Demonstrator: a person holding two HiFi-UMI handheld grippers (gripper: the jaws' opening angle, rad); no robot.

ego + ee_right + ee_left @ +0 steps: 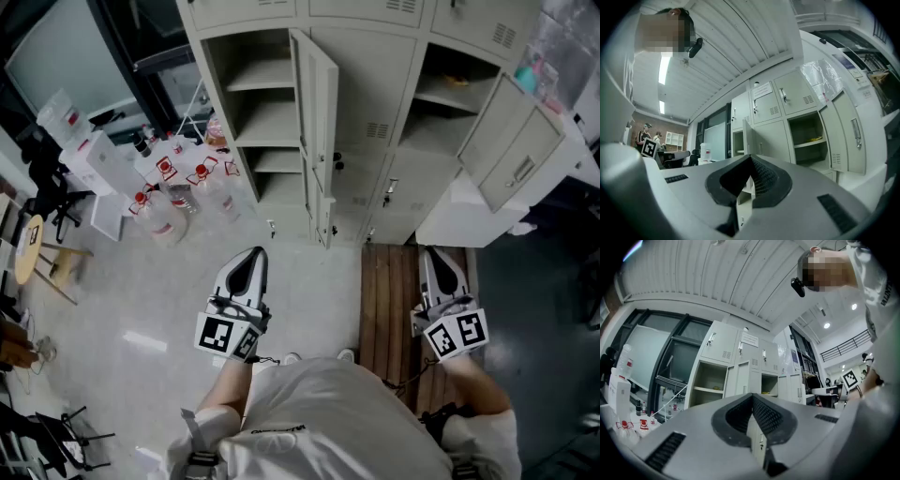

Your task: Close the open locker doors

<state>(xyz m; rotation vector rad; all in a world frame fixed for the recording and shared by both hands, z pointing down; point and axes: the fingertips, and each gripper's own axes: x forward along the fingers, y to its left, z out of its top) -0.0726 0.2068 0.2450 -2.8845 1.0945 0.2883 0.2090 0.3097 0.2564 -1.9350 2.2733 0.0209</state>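
Left locker door [317, 122] open, edge-on, ahead & just right of left gripper [250, 262]; jaws shut, empty. Right locker door [514, 155] swung wide, ahead-right of right gripper [439, 262]; jaws likewise shut, empty. Each arm nearer own door.

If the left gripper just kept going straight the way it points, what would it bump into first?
Most likely the open locker door, which stands in line beyond the left gripper and its shut tips, with nothing between. Depth is unclear; it could instead reach the closed door below it.
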